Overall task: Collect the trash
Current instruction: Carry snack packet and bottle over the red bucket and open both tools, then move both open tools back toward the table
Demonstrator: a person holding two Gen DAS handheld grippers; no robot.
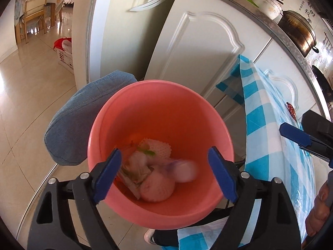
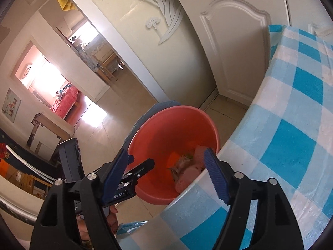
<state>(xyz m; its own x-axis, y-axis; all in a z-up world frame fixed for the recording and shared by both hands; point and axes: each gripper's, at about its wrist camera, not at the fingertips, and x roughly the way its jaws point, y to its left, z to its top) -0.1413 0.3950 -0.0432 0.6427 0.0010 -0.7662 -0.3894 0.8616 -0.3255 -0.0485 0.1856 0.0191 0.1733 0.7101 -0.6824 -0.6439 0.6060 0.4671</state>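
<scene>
A pink plastic bin (image 1: 145, 108) stands on the floor beside the table; it also shows in the right wrist view (image 2: 162, 129). Trash lies in its bottom: white foam fruit netting (image 1: 156, 148), crumpled wrappers (image 1: 135, 170), a pale round lump (image 1: 157, 188) and a blurred white piece (image 1: 185, 171). My left gripper (image 1: 165, 175) hangs open and empty right over the bin's mouth. My right gripper (image 2: 168, 174) is open and empty above the table edge, next to the bin; it shows at the right in the left wrist view (image 1: 295, 134).
The table carries a blue-and-white checked cloth (image 2: 291, 137). A blue denim cushion (image 1: 83, 120) sits behind the bin. White cabinet doors (image 1: 199, 54) and a counter with pots (image 1: 297, 31) stand behind. A white basket (image 1: 65, 59) sits on the tiled floor.
</scene>
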